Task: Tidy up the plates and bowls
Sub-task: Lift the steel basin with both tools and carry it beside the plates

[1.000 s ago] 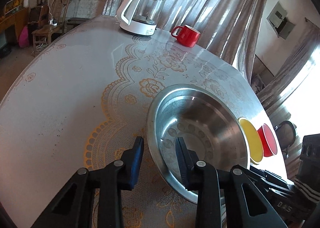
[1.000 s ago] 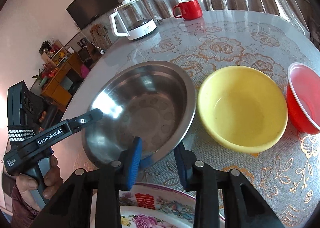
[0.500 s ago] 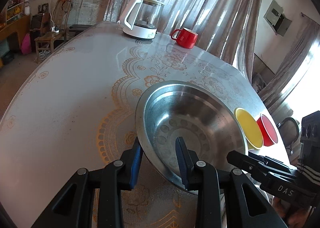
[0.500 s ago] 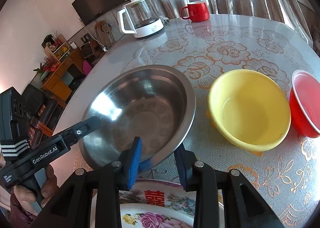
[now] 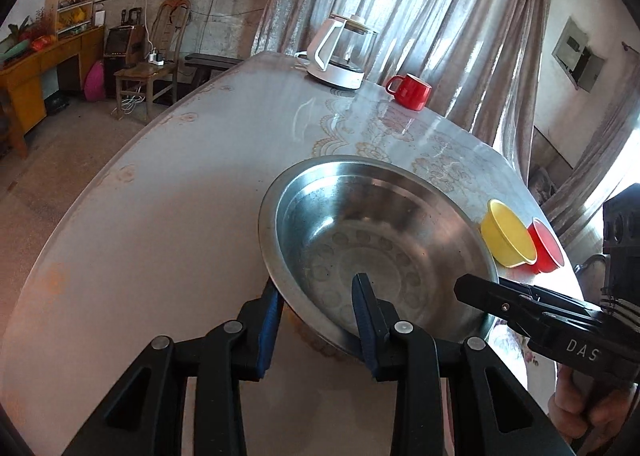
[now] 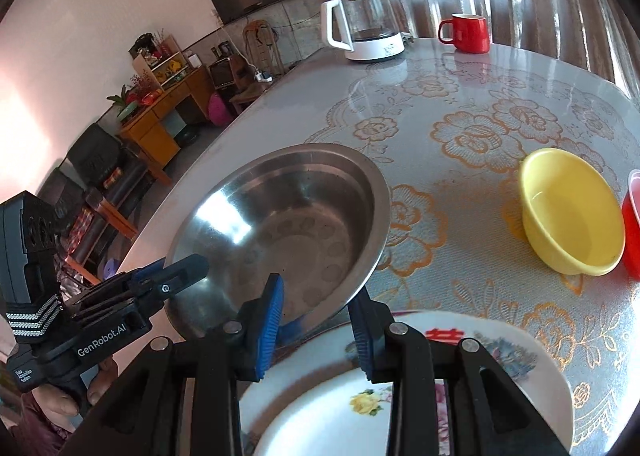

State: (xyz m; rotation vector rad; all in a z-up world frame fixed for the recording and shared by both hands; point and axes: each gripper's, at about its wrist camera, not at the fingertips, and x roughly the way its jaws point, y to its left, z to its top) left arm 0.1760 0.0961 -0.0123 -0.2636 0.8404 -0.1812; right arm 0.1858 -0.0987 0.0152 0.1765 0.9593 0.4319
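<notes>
A steel bowl point(image 5: 376, 240) point(image 6: 288, 224) is held tilted above the table's near left part. My left gripper point(image 5: 318, 320) straddles its near rim, one finger inside, one outside. My right gripper point(image 6: 316, 320) straddles the rim on the other side in the same way; it also shows in the left wrist view point(image 5: 520, 304). Both pairs of jaws stand apart at the rim's width. A yellow bowl point(image 6: 568, 212) and a red bowl point(image 6: 632, 224) stand on the right. A flowered plate point(image 6: 440, 396) lies under my right gripper.
A glass kettle point(image 6: 364, 28) and a red mug point(image 6: 468, 32) stand at the table's far side by the curtains. The round table point(image 6: 480, 104) has a floral cloth. A chair point(image 5: 148, 72) and wooden cabinets stand beyond the left edge.
The steel bowl has risen and moved left and toward me with both grippers on its rim. The yellow and red bowls now sit farther away to the right.
</notes>
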